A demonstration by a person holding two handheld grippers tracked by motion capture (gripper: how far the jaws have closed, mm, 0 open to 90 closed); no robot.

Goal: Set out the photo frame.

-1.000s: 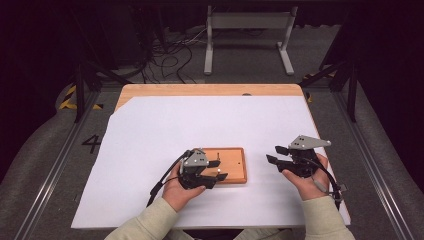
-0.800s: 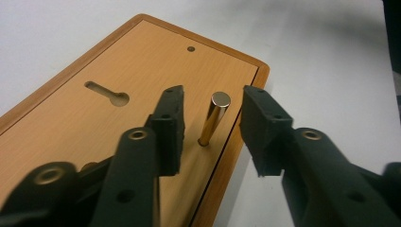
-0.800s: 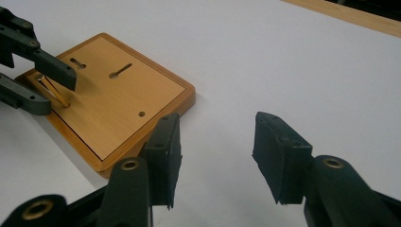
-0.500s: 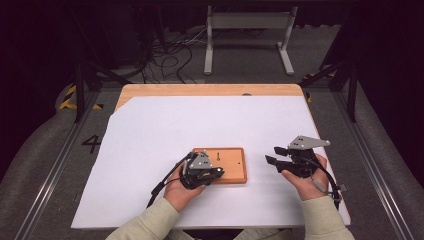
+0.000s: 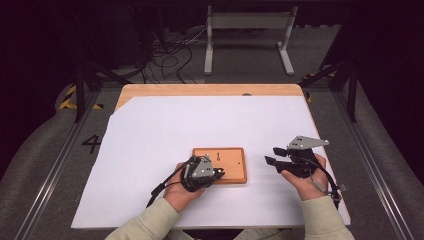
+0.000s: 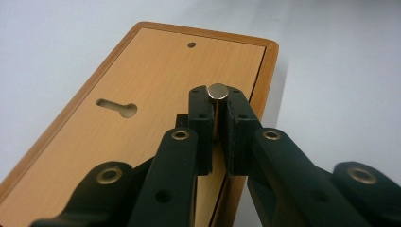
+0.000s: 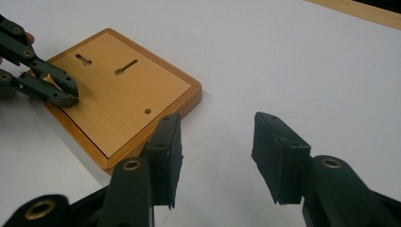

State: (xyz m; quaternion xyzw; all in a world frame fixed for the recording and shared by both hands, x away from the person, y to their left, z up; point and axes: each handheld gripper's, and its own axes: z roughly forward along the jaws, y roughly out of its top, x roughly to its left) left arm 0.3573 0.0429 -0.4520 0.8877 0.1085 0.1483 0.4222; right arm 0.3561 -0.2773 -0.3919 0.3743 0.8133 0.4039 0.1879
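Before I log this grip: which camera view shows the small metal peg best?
The left gripper view: the metal peg stands upright between the left gripper pads, over the wooden board. The right gripper view gives just a glint of it; in the high view I can't make it out.

We wear pale cream long sleeves (image 5: 150,225) that reach to the wrists. Each of our hands carries a matte black gripper: the left gripper (image 6: 217,106) has angular jaw arms with brass-coloured rivets (image 6: 180,135) at the pivots and blocky black pads with small screw holes. The right gripper (image 7: 215,151) shows the same brass rivets and thick, slightly rough rubber pads. A grey three-cornered plate (image 5: 306,142) tops the right gripper, a smaller grey plate (image 5: 202,167) the left, and a black cable (image 5: 162,185) trails from it.
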